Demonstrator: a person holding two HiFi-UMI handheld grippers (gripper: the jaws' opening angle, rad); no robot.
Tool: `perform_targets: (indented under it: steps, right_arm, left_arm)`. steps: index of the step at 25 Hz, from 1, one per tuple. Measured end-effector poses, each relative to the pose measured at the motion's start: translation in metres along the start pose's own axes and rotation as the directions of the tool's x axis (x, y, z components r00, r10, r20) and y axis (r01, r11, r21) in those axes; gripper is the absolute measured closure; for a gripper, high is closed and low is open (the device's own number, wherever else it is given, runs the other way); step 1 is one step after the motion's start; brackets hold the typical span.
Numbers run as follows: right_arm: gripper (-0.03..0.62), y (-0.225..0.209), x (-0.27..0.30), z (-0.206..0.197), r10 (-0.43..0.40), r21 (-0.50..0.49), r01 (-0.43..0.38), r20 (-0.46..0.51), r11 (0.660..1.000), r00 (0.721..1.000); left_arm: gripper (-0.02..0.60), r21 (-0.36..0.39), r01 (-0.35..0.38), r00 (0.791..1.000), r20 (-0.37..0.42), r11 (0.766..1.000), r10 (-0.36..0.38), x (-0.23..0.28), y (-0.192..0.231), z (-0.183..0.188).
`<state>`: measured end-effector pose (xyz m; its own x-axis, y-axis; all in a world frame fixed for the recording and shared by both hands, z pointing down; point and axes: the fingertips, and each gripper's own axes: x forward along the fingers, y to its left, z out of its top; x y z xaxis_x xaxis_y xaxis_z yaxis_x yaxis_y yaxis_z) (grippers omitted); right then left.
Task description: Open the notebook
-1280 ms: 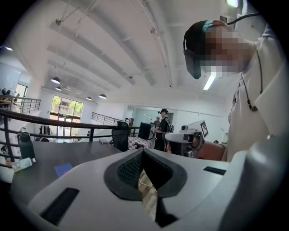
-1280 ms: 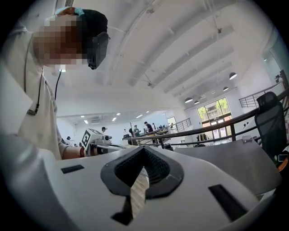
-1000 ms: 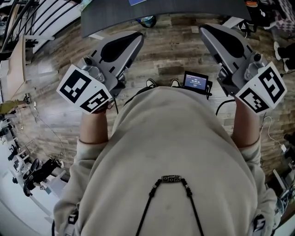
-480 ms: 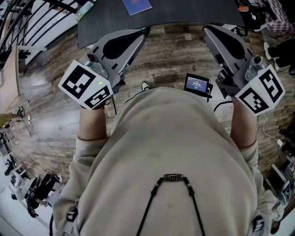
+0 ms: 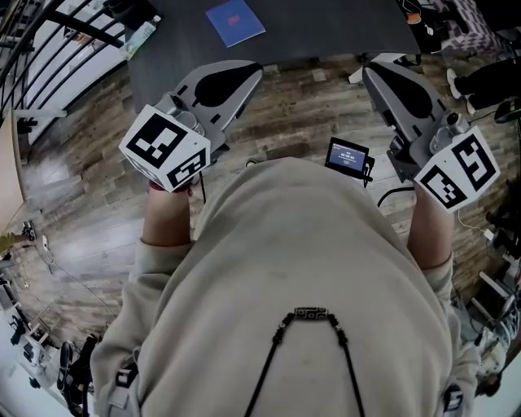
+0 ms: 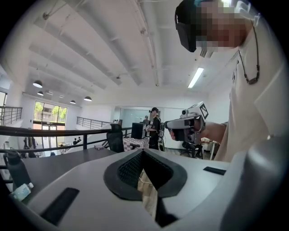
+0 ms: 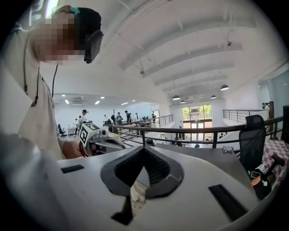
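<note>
Dark table point(image 5: 326, 24) edge ahead, notebook point(image 5: 234, 22) farther in; left claw point(image 5: 251, 70), right claw point(image 5: 371, 70) closed, empty.

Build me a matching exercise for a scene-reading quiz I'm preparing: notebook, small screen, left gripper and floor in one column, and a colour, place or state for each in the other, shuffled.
1. notebook
2. small screen
3. left gripper
4. floor

A. jaws together, nothing held
B. wood-look planks
C. blue, lying on the dark table
D. switched on, lit

Pairs: 1-C, 2-D, 3-A, 4-B.
</note>
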<state>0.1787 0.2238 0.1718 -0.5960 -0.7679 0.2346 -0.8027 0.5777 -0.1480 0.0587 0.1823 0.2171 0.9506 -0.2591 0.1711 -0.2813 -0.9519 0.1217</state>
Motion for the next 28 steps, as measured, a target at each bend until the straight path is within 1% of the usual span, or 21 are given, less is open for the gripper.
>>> perform_targets:
  steps: [1,4,7,9,11,14,16,19,20,21,23,24,25,27,28]
  right_arm:
    - [0.579,0.001,0.001,0.001,-0.008,-0.002,0.008,-0.003,1.0,1.0]
    - [0.579,0.002,0.011,-0.001,-0.008,0.035,0.008,0.002,0.999,1.0]
    - [0.579,0.007,0.029,-0.002,-0.003,0.039,0.004,-0.01,0.999,1.0]
    - [0.578,0.013,0.043,0.0,0.006,0.024,-0.005,-0.026,1.0,1.0]
    - [0.579,0.021,0.059,0.004,0.019,0.006,-0.019,-0.042,1.0,0.999]
    - [0.579,0.034,0.083,0.007,0.053,0.003,-0.053,-0.053,0.999,0.997]
    - [0.577,0.044,0.097,0.008,0.073,0.0,-0.073,-0.061,0.997,0.996]
    - [0.578,0.057,0.12,0.01,0.104,-0.015,-0.105,-0.075,0.994,0.992]
    - [0.579,0.063,0.125,0.01,0.119,-0.016,-0.12,-0.078,0.993,0.99]
    - [0.579,0.068,0.129,0.01,0.133,-0.017,-0.135,-0.081,0.991,0.988]
    - [0.578,0.074,0.134,0.009,0.158,-0.018,-0.16,-0.085,0.987,0.984]
    - [0.579,0.074,0.137,0.009,0.167,-0.017,-0.169,-0.086,0.985,0.982]
    - [0.578,0.074,0.14,0.008,0.176,-0.012,-0.177,-0.086,0.984,0.981]
    - [0.578,0.073,0.145,0.007,0.19,0.004,-0.191,-0.081,0.982,0.978]
    - [0.579,0.072,0.148,0.007,0.198,0.01,-0.197,-0.077,0.98,0.977]
  left_arm:
    - [0.58,-0.009,0.019,1.0,0.004,1.0,-0.019,-0.004,0.001,-0.001]
    - [0.58,-0.013,0.077,0.997,0.017,0.997,-0.076,-0.016,0.002,-0.006]
    - [0.58,-0.041,0.074,0.996,0.052,0.996,-0.072,-0.026,0.01,-0.008]
    - [0.58,-0.055,0.096,0.994,0.056,0.994,-0.093,-0.034,0.009,-0.01]
    - [0.58,-0.039,0.127,0.991,0.043,0.991,-0.125,-0.045,0.006,-0.014]
    - [0.58,-0.031,0.138,0.99,0.015,0.99,-0.137,-0.067,0.004,-0.029]
    - [0.58,-0.051,0.139,0.99,0.014,0.989,-0.138,-0.083,0.006,-0.038]
    - [0.58,-0.087,0.101,0.995,0.016,0.991,-0.1,-0.104,0.018,-0.049]
    - [0.579,-0.098,0.105,0.994,0.01,0.99,-0.105,-0.109,0.016,-0.053]
    - [0.579,-0.102,0.13,0.991,0.0,0.986,-0.13,-0.114,0.007,-0.057]
    - [0.58,-0.077,0.181,0.983,-0.017,0.981,-0.183,-0.12,-0.01,-0.06]
    - [0.579,-0.062,0.176,0.984,-0.017,0.982,-0.177,-0.121,-0.011,-0.059]
    - [0.579,-0.055,0.146,0.989,-0.008,0.988,-0.146,-0.122,-0.007,-0.058]
    - [0.578,-0.068,0.039,0.999,0.029,0.997,-0.037,-0.125,0.015,-0.054]
    - [0.579,-0.088,-0.014,0.999,0.045,0.996,0.018,-0.128,0.027,-0.053]
